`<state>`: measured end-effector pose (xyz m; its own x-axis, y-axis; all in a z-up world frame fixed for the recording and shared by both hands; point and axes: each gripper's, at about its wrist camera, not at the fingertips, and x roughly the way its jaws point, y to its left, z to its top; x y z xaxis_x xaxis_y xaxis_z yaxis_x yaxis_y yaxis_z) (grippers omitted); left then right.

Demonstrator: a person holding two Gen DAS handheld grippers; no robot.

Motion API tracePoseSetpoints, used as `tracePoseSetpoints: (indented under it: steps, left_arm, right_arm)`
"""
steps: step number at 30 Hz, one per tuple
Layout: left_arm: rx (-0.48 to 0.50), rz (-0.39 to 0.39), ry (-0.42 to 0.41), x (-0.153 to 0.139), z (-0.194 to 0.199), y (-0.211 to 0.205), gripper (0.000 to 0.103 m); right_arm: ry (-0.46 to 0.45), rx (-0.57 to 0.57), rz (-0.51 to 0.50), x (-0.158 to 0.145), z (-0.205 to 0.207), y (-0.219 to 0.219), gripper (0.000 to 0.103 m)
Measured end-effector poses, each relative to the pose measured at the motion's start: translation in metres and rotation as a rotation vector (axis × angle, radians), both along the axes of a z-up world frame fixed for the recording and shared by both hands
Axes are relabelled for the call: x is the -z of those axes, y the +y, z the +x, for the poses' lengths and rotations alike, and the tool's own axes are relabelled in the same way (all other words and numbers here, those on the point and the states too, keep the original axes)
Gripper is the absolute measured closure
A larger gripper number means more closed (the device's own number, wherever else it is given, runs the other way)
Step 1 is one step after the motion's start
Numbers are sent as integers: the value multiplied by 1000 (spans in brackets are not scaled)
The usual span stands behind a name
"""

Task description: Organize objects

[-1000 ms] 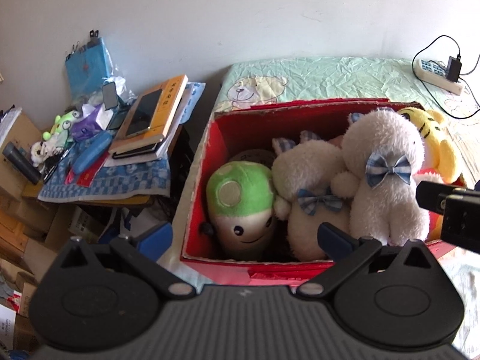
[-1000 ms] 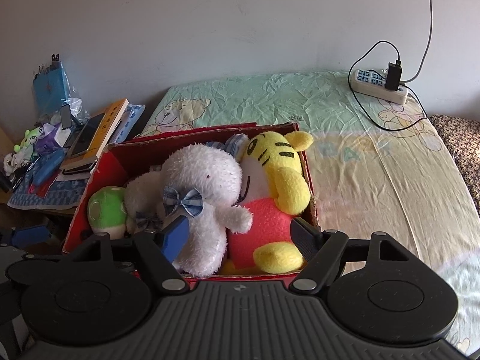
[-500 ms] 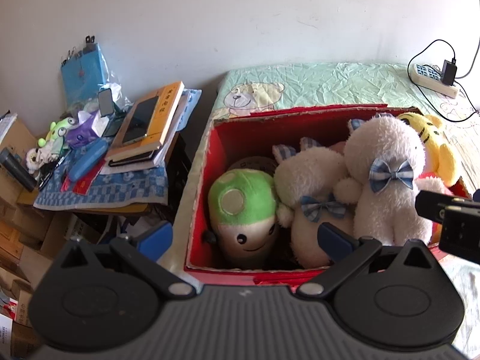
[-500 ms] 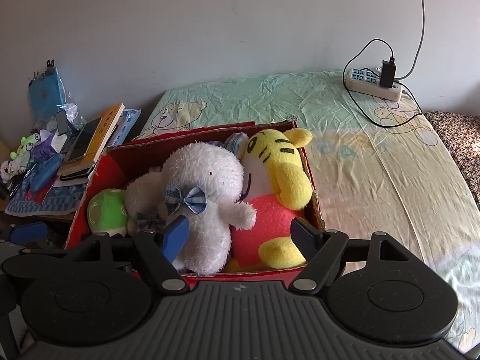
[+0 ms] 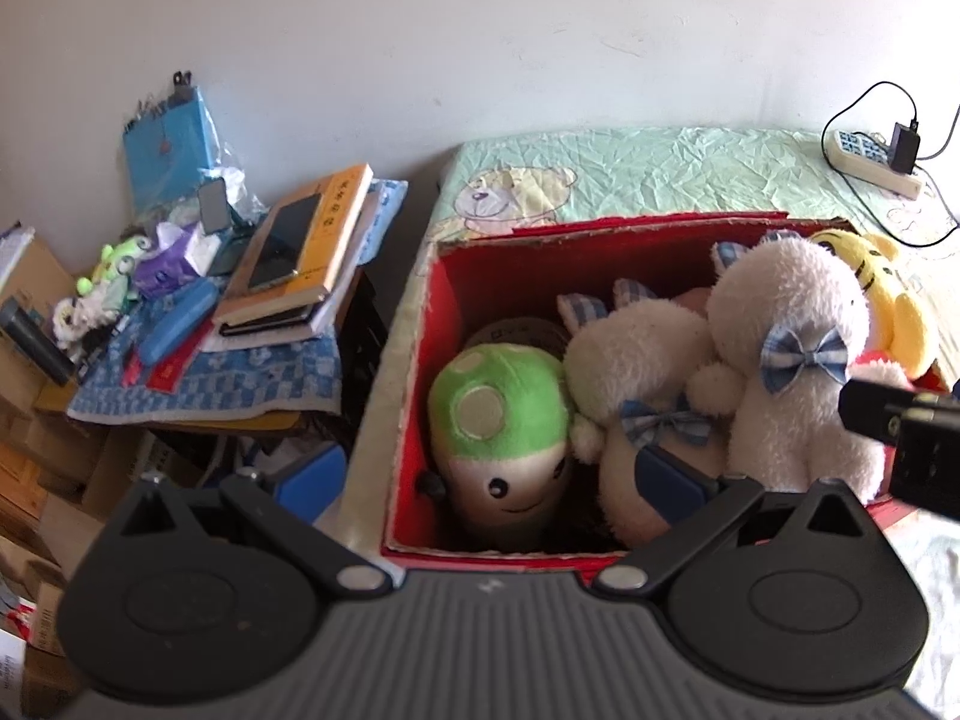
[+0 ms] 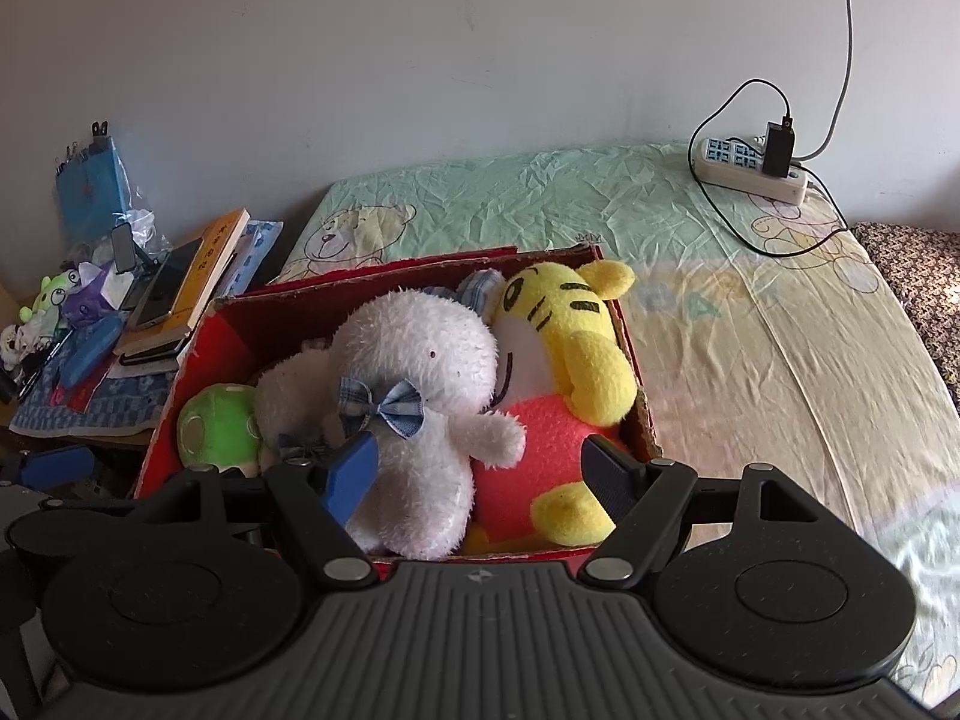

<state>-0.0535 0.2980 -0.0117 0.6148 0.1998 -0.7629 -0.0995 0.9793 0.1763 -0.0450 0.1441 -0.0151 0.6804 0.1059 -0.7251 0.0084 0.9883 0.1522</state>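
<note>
The red box sits on the bed, packed with soft toys. Inside it, the yellow tiger plush fills the end nearest the power strip; the large white plush leans against the tiger, a smaller white plush lies beside that, and the green mushroom plush occupies the box's far end, next to the cluttered counter. Above the box's near edge, the left hand-held gripper and the right hand-held gripper both hover with fingers spread wide, gripping nothing.
</note>
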Motion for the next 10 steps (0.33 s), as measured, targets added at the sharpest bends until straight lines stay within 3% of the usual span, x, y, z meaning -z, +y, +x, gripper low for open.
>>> tracePoseSetpoints:
  steps: [10]
  left_arm:
    - [23, 18, -16, -1, 5, -5, 3]
  right_arm:
    - [-5, 10, 7, -1, 8, -1, 26]
